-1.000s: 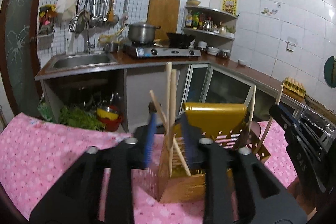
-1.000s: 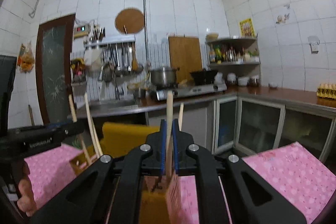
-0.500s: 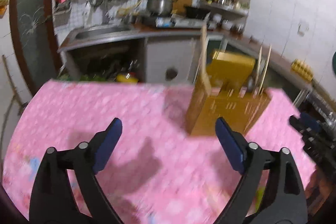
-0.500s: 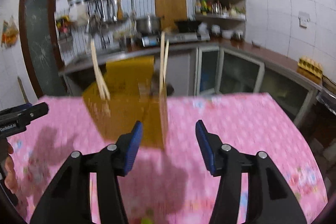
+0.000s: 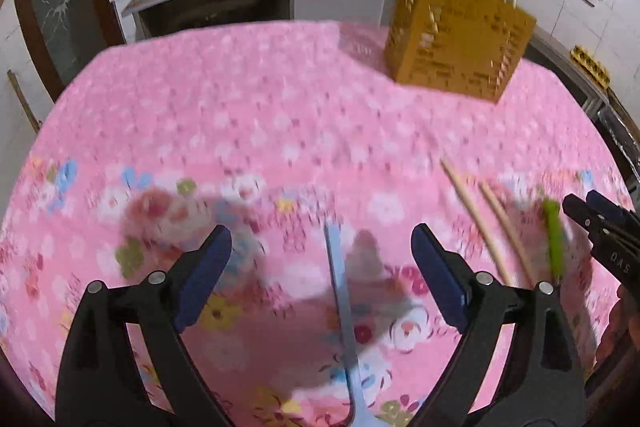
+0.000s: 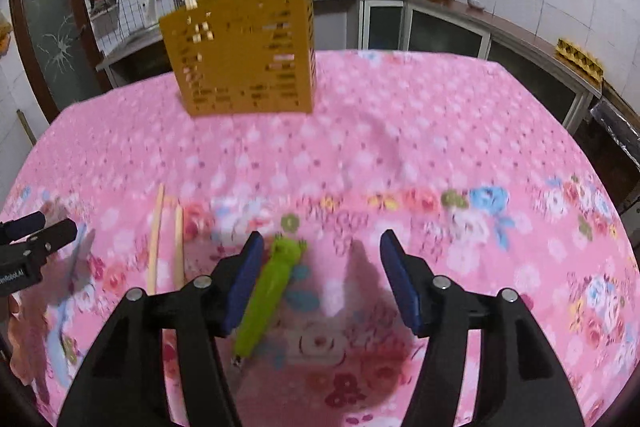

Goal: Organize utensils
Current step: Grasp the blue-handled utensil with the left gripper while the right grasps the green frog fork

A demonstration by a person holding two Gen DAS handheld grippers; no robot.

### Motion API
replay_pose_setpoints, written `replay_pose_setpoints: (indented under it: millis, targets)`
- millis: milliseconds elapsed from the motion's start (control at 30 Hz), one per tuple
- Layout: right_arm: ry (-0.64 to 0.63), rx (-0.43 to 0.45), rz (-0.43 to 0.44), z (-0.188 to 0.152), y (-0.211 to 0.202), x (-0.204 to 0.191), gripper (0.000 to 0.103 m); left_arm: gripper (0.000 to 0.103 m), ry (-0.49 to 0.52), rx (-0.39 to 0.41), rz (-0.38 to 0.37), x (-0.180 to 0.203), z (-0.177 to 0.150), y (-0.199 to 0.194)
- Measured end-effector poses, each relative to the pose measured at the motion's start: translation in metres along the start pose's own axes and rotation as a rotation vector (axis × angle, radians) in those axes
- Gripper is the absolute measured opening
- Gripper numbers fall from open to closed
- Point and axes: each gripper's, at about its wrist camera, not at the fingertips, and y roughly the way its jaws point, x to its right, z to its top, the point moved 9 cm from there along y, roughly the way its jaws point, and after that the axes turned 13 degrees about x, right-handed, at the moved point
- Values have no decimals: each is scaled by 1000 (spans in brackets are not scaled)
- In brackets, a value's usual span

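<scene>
In the left wrist view, motion blur smears the pink floral tablecloth on the table [image 5: 248, 115]. The left gripper [image 5: 320, 269] hangs with its blue-padded jaws spread wide, holding nothing. Between them lies a thin pale-blue utensil [image 5: 340, 291], its near end cut off by the frame, so its type is hard to tell. To the right lie two loose wooden chopsticks [image 5: 486, 223], then a blurred green-handled utensil [image 5: 554, 239] with the right gripper's tip [image 5: 596, 215] just beside it. Far right stands a yellow perforated plastic utensil holder [image 5: 456, 39] with wooden chopsticks upright in it.

The right wrist view shows the right gripper [image 6: 320, 275] also spread and empty; the green handle [image 6: 268, 295] lies against its left jaw, a small metal tip showing at its near end. The two chopsticks [image 6: 166, 243] lie to the left, the holder [image 6: 244, 55] far across the cloth. The left gripper [image 6: 34, 239] is cut off at the left edge.
</scene>
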Motion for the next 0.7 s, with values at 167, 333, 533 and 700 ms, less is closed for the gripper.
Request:
replay_pose_setpoints:
  millis: [167, 333, 533, 700]
  targets:
    - [-10, -24, -4, -15, 3, -8, 60, 78, -21, -34, -9, 3, -14, 7]
    - [2, -48, 5, -23, 10, -10, 58, 52, 16, -31, 8, 6, -16, 9]
    - [-24, -71, 40, -26, 17, -23, 26, 27, 62, -41, 6, 14, -13, 12]
    - [-45, -95, 51, -20, 29, -26, 19, 10, 39, -59, -15, 16, -6, 20]
